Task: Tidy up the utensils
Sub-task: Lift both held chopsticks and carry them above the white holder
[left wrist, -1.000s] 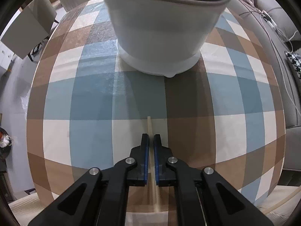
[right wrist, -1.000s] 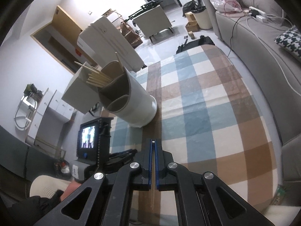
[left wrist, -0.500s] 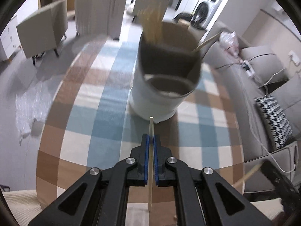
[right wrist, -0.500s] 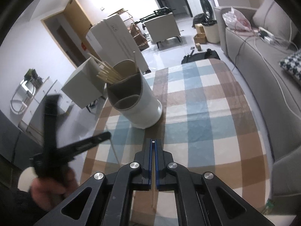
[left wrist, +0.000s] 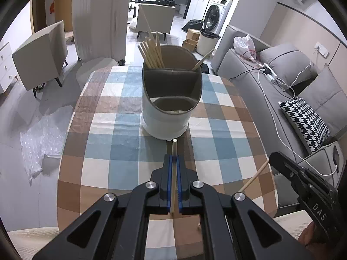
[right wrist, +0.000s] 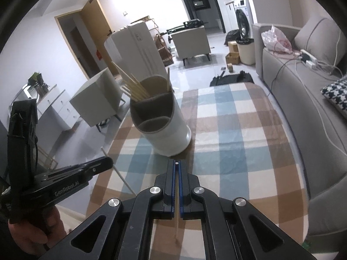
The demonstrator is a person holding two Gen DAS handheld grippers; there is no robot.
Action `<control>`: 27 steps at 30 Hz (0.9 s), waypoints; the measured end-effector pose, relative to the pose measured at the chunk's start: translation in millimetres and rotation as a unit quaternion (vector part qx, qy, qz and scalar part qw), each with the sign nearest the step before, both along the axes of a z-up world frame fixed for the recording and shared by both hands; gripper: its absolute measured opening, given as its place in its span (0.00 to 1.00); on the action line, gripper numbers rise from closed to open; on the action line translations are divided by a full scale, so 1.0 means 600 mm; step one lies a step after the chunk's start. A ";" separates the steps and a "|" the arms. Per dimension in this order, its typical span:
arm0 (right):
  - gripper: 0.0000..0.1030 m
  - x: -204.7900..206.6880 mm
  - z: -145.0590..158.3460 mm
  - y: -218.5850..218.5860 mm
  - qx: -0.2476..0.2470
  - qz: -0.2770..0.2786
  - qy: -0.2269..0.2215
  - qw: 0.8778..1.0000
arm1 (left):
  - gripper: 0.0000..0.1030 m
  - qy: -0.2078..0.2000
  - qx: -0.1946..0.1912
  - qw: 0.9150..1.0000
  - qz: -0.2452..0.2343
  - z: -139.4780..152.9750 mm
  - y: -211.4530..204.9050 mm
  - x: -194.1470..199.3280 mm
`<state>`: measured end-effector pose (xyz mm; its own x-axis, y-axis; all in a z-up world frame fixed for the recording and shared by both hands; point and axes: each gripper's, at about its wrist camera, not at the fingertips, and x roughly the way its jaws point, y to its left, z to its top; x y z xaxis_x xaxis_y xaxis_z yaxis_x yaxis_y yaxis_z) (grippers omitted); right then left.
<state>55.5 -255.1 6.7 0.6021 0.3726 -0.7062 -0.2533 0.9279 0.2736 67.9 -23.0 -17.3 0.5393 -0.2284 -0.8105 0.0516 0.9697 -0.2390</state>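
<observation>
A white utensil holder (left wrist: 167,117) with brown-lined compartments stands on the checked tablecloth (left wrist: 108,151). Several wooden chopsticks (left wrist: 151,52) lean in its back left compartment, and one chopstick (left wrist: 202,60) leans in the back right. My left gripper (left wrist: 173,157) is shut on a pale chopstick (left wrist: 174,148) whose tip points at the holder's base. My right gripper (right wrist: 176,162) is shut on another chopstick (right wrist: 177,221), a short way in front of the holder (right wrist: 164,134). The right wrist view shows the left gripper (right wrist: 109,162) low at the left. The right gripper (left wrist: 273,157) appears at the right edge of the left wrist view.
A grey sofa (left wrist: 271,91) with a houndstooth cushion (left wrist: 305,121) and loose cables runs along the table's right side. A white radiator (left wrist: 99,19) and a beige armchair (left wrist: 39,54) stand beyond the far left of the table. Bubble wrap (left wrist: 36,143) lies on the floor.
My left gripper has risen and tipped up with its chopstick, from close to the holder's base to a view over its rim. The right gripper has rolled slightly and still holds its chopstick.
</observation>
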 end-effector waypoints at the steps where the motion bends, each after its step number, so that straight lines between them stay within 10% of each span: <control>1: 0.02 -0.001 0.005 0.000 0.002 -0.001 -0.004 1.000 | 0.00 -0.002 0.000 1.000 -0.002 0.004 0.001 -0.001; 27: 0.02 0.148 0.234 0.050 0.004 0.034 -0.144 0.989 | 0.00 -0.105 -0.074 0.992 -0.008 0.257 0.066 0.098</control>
